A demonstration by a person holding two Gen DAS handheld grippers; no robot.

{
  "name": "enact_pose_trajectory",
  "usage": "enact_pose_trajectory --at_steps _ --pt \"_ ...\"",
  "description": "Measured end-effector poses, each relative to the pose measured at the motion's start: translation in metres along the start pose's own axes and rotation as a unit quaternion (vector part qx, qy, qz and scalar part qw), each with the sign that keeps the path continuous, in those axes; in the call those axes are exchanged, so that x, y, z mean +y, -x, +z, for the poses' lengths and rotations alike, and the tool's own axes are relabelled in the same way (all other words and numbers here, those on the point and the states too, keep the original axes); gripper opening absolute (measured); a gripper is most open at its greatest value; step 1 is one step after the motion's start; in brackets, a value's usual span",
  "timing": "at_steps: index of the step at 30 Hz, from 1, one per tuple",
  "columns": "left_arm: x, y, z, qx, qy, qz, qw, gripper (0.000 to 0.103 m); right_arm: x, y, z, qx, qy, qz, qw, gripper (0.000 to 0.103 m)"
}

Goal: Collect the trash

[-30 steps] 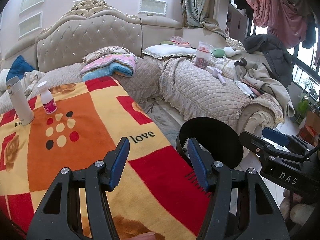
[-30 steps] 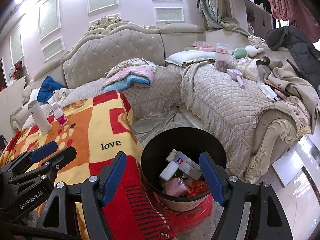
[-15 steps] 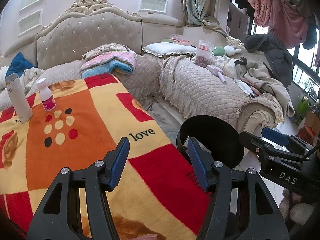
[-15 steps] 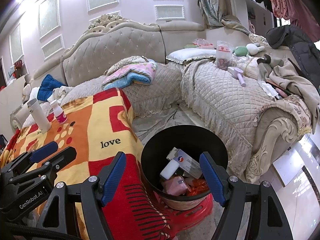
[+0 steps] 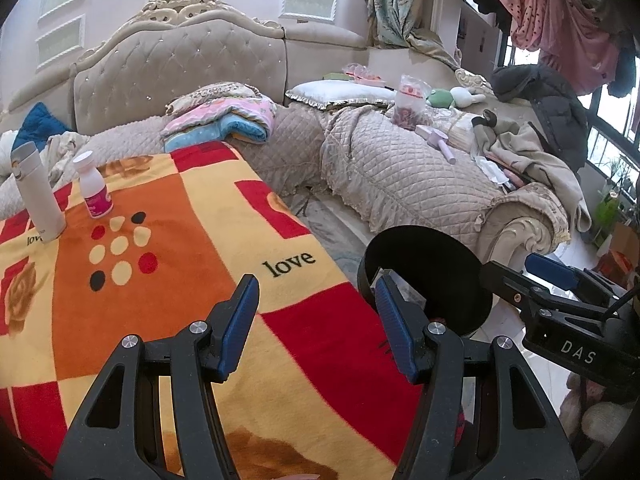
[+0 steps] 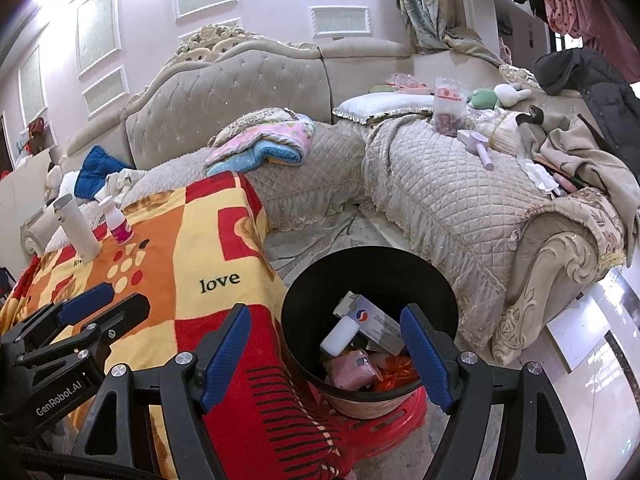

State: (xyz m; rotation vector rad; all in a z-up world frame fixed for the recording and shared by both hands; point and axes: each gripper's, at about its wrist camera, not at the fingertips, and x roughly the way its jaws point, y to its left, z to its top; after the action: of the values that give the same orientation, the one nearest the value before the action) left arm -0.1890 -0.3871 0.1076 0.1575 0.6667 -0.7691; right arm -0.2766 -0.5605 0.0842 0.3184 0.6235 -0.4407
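Left wrist view looking low across blanket toward sofa; right wrist view looking down into bin. Both sharing blanket, sofa, bin.

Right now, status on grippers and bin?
Left gripper open, empty. Right gripper open above bin. Small bottle remains on blanket. Nothing obstructing.

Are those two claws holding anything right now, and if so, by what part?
Nothing is held. The left claw is open over the blanket, and the right claw is open above the trash bin.
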Motion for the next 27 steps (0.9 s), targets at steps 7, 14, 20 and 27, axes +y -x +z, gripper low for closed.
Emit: enact_pose_trajectory --at_steps 7,14,20,27 --pt "0.005 -0.003 -0.002 0.005 0.010 0.002 0.9999 0.059 0.000 -0.004 -0.001 0.005 0.001 0.000 1.000 0.075" --pt "0.003 -0.004 0.001 0.004 0.005 0.001 1.0000 0.059 -0.004 -0.004 -0.001 0.005 -0.003 -0.003 1.000 0.075" --pt "0.000 -0.005 0.003 0.004 0.002 0.002 1.0000 0.059 -0.007 -0.005 -0.001 0.007 -0.005 -0.004 1.000 0.076" --pt "-0.003 -0.009 0.003 0.010 -0.003 0.001 0.9999 0.059 -0.010 -0.008 -0.003 0.012 -0.007 -0.004 1.000 0.076"
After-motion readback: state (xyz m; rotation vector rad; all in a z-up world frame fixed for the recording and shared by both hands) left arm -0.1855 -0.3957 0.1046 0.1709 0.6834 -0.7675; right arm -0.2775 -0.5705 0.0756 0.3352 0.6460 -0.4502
